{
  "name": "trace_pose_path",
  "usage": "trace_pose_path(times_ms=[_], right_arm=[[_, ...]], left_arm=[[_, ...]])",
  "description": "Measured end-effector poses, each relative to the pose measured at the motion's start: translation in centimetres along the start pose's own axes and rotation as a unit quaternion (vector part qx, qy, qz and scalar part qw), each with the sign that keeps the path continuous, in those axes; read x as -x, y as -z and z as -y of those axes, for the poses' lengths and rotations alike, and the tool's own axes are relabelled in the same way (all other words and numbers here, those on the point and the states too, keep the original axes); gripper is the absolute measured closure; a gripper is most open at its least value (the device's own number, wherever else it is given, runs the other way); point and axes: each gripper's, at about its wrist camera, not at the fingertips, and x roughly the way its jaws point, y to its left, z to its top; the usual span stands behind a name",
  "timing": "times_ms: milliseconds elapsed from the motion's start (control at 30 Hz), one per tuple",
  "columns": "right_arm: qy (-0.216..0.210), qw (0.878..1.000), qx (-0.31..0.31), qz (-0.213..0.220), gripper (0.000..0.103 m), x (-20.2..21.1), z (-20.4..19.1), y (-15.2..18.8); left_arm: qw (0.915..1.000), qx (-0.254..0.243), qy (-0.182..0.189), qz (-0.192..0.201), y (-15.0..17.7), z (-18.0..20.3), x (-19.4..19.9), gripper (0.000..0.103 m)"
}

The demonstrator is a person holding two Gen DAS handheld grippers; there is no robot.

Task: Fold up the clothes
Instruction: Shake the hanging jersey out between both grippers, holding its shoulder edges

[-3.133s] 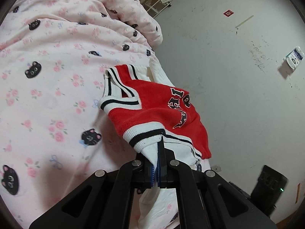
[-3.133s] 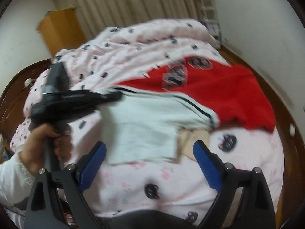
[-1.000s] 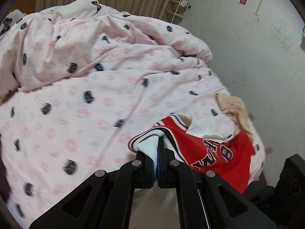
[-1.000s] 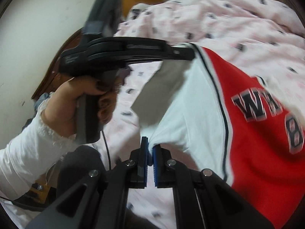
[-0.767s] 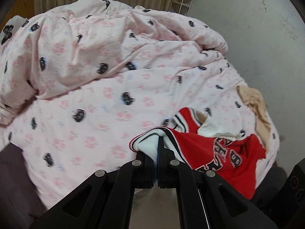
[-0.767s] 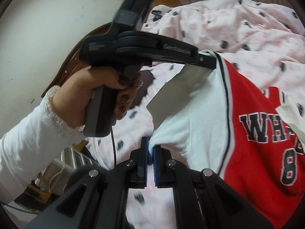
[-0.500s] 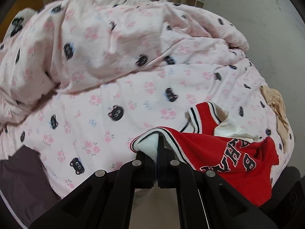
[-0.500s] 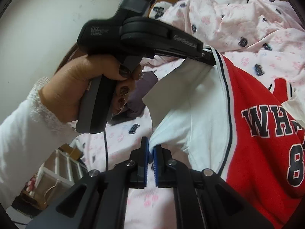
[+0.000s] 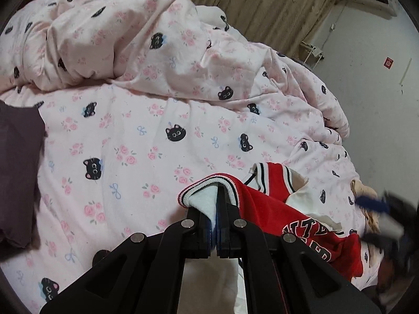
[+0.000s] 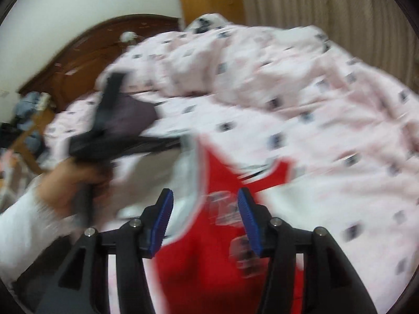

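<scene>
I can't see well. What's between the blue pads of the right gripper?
In the right wrist view, the red jersey shows between the opening right gripper pads; they do not press it.

The jersey (image 9: 275, 209) lies on the bed (image 9: 131, 144), near its right edge in the left wrist view. Behind it the quilt (image 9: 157, 39) is heaped up, and behind the quilt hangs the curtain (image 9: 275, 7). A dark cloth (image 9: 15, 170) lies on the bed at the far left.
</scene>
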Motion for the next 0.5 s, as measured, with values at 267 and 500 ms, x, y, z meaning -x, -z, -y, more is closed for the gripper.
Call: trace_pose_path(times_ms=[267, 500], right_arm=[[0.051, 0.996, -0.008, -0.069, 0.049, -6.5, 8.8, -4.0], [0.034, 0.990, -0.001, -0.137, 0.051, -11.4, 10.8, -2.9]], left_arm=[[0.9999, -0.015, 0.001, -0.001, -0.4, 0.3, -0.8, 0.101], [0.9997, 0.009, 0.014, -0.015, -0.4, -0.8, -1.4, 0.101]])
